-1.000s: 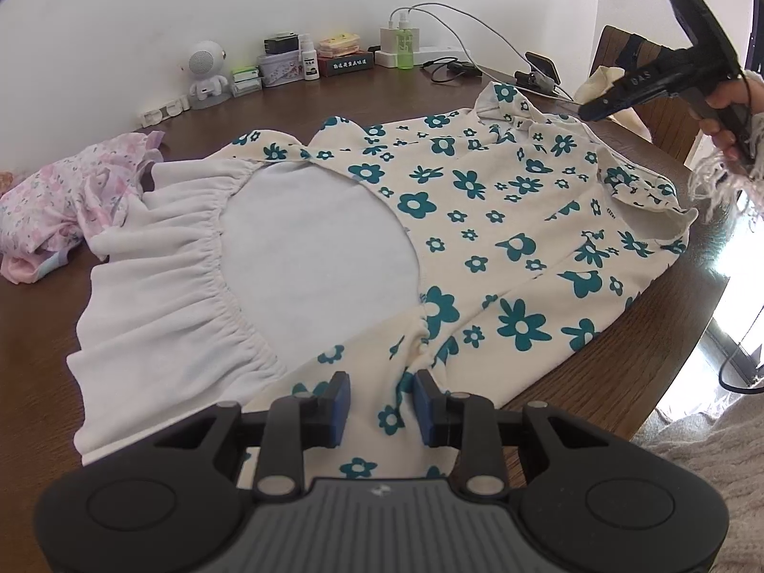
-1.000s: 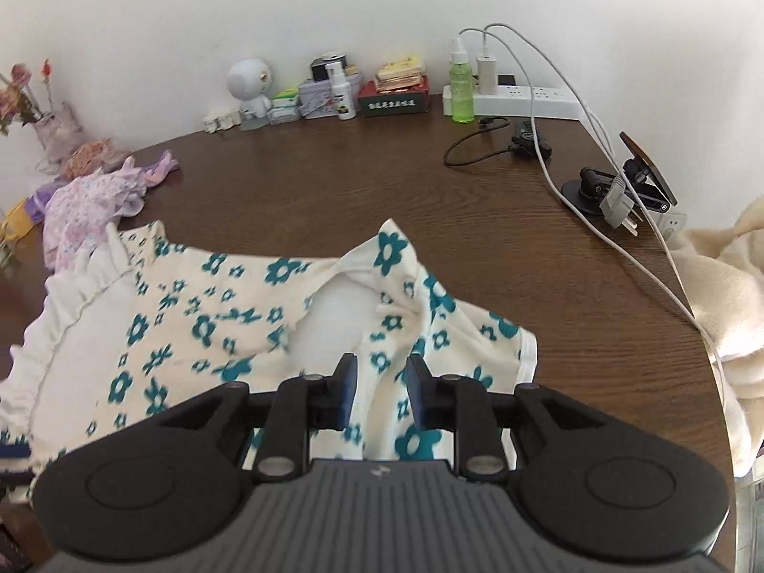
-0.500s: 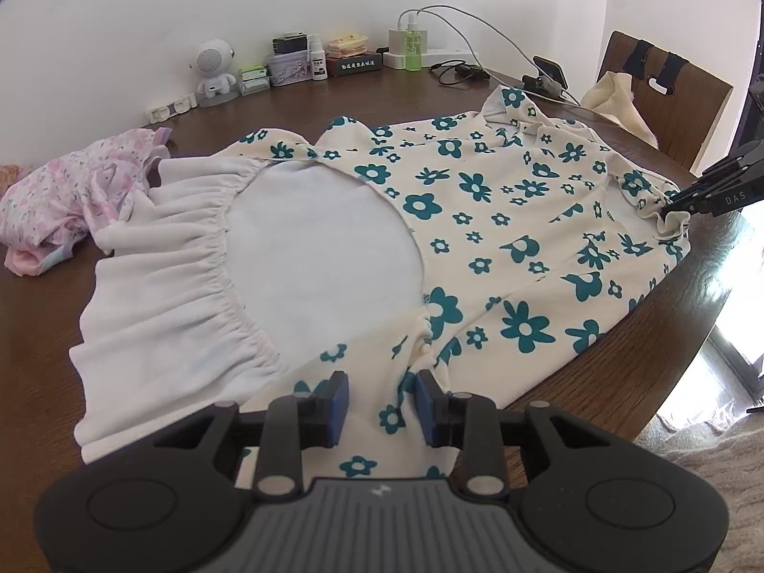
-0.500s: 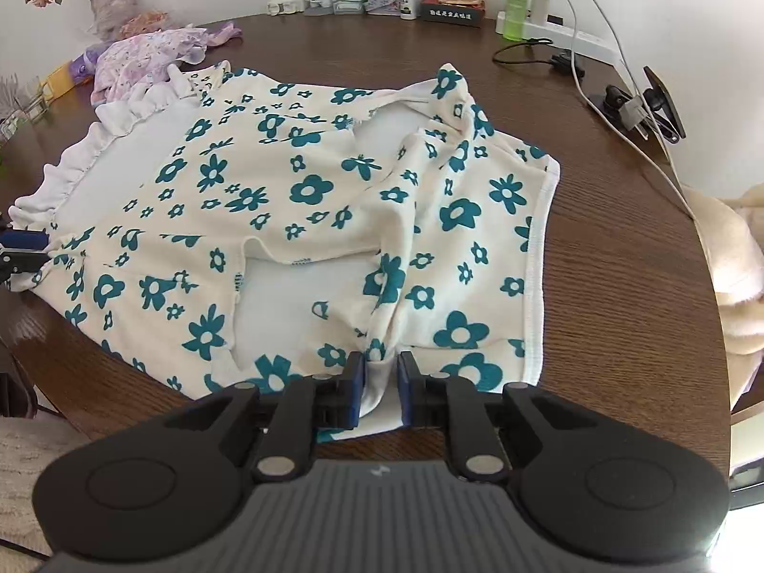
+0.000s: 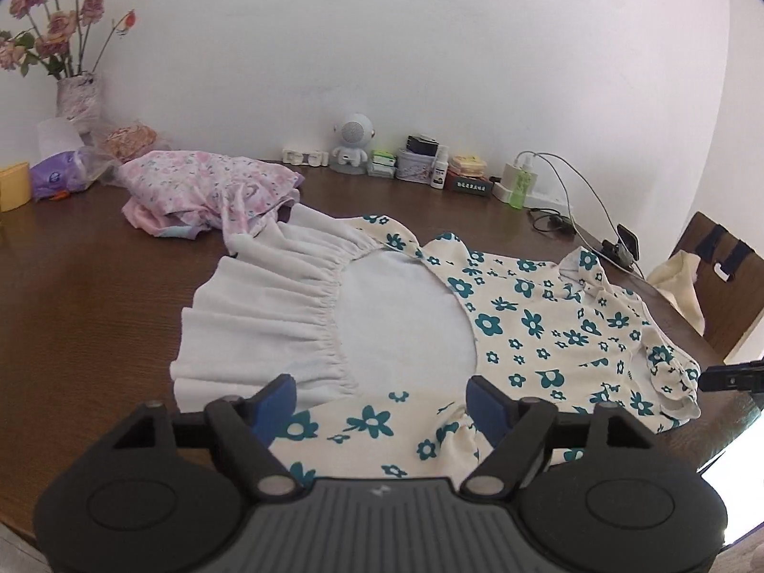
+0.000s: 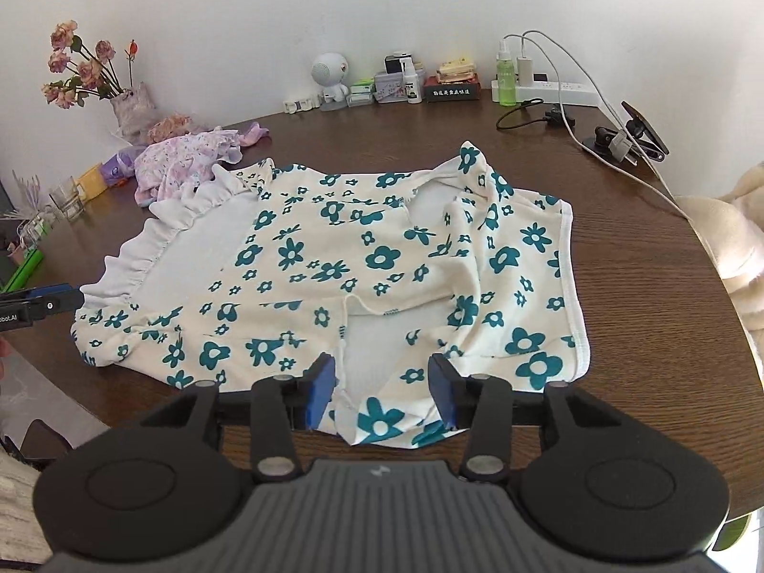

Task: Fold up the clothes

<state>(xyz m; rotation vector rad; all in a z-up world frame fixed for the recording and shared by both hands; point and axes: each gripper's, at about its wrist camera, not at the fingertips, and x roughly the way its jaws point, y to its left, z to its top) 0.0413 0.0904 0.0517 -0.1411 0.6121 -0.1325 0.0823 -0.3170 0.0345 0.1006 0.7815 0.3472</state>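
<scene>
Across the brown worktop (image 6: 644, 286) we have the flowered dress (image 6: 363, 258) spread flat, white ruffle (image 5: 267, 305) to our left. Both the left gripper (image 5: 382, 401) and the right gripper (image 6: 379, 384) hover at its near edge, jaws wide, holding nothing. Beyond lies a pink garment (image 5: 205, 191).

The floral garment (image 5: 549, 329)'s near hem lies hidden behind the left gripper (image 5: 382, 396); the chair (image 5: 726, 286) is cut off by the frame's right edge; the box label (image 6: 451, 91) is too small to read.
</scene>
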